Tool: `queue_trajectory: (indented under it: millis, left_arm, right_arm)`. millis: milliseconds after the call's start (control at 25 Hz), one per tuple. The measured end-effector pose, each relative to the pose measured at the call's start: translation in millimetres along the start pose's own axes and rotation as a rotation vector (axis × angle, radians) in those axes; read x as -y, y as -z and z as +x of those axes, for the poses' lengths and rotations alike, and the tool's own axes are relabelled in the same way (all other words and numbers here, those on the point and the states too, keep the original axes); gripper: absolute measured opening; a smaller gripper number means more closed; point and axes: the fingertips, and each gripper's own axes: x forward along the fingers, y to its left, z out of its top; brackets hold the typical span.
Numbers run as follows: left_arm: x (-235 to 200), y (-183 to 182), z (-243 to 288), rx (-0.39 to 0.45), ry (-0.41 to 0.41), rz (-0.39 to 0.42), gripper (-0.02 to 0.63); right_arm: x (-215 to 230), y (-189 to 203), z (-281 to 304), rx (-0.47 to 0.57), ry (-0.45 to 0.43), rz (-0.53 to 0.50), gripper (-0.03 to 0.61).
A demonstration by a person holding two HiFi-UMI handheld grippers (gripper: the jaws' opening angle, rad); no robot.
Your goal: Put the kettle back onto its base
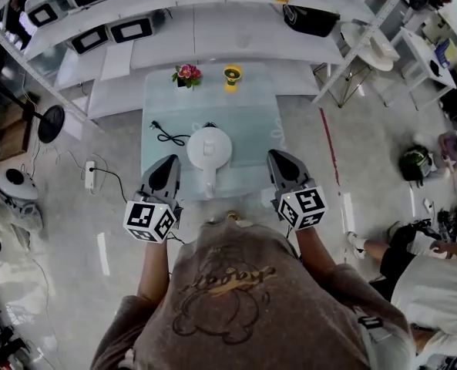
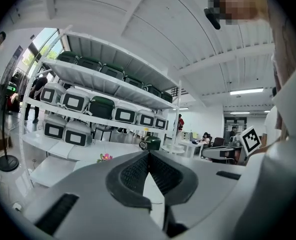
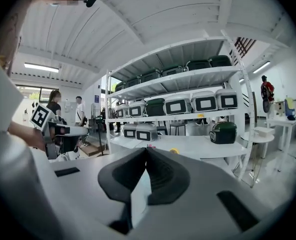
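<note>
A white kettle (image 1: 208, 149) stands in the middle of the pale glass table (image 1: 253, 106), its handle turned toward me. A black power cord (image 1: 169, 136) lies to its left; any base under it is hidden from above. My left gripper (image 1: 169, 162) hovers at the table's near edge, left of the kettle, with its jaws together and empty. On the other side, my right gripper (image 1: 277, 156) is also shut on nothing. Both grippers point level at the shelves, left gripper (image 2: 148, 153) and right gripper (image 3: 147, 149), and the kettle is out of both gripper views.
A small flower pot (image 1: 187, 75) and a yellow cup (image 1: 232, 75) stand at the table's far edge. Shelving with rice cookers (image 1: 132, 29) runs behind. A power strip (image 1: 90, 174) lies on the floor to the left. A person (image 1: 432, 272) sits at the right.
</note>
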Motion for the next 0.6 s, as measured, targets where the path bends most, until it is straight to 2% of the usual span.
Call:
queue_trajectory:
  millis: [240, 600]
  left_arm:
    - [-3, 22, -3, -0.027, -0.005, -0.015, 0.021]
    - [-7, 21, -6, -0.024, -0.016, -0.024, 0.021]
  right_arm:
    - [-2, 20, 1, -0.008, 0.009, 0.024, 0.0]
    - [-11, 23, 5, -0.009, -0.008, 0.015, 0.0]
